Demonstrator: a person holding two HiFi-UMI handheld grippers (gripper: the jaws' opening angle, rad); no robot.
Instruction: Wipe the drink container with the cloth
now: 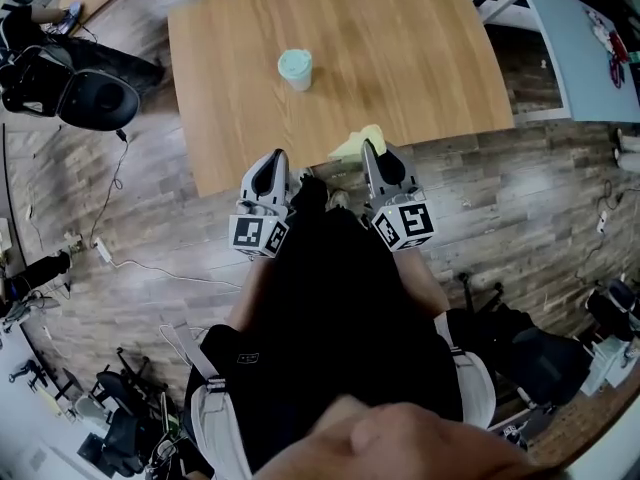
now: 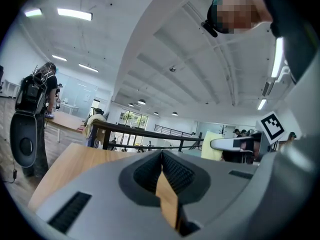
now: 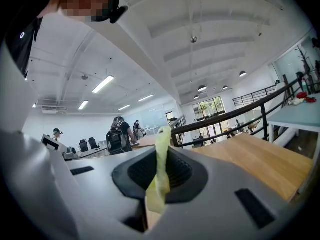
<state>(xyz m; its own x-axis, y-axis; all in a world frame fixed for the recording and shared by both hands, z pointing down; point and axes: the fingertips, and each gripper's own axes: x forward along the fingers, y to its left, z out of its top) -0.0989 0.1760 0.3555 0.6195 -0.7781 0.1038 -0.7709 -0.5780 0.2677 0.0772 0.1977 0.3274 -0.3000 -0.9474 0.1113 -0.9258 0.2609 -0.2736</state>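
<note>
A mint-green drink container (image 1: 295, 68) stands upright near the middle of the wooden table (image 1: 420, 58). My right gripper (image 1: 369, 148) is at the table's near edge, shut on a yellow cloth (image 1: 353, 145) that sticks out past its tips. In the right gripper view the cloth (image 3: 161, 169) is pinched as a thin strip between the jaws. My left gripper (image 1: 277, 156) is beside it at the same edge, shut with nothing in it; its jaws (image 2: 162, 156) meet. Both grippers are well short of the container. From the left gripper view I see the cloth (image 2: 212, 147) at the right.
A black bag (image 1: 97, 96) lies on the floor left of the table, with cables and a power strip (image 1: 103, 252) nearby. A pale blue table (image 1: 585, 48) stands at the right. More black gear sits on the floor at lower right (image 1: 520, 348).
</note>
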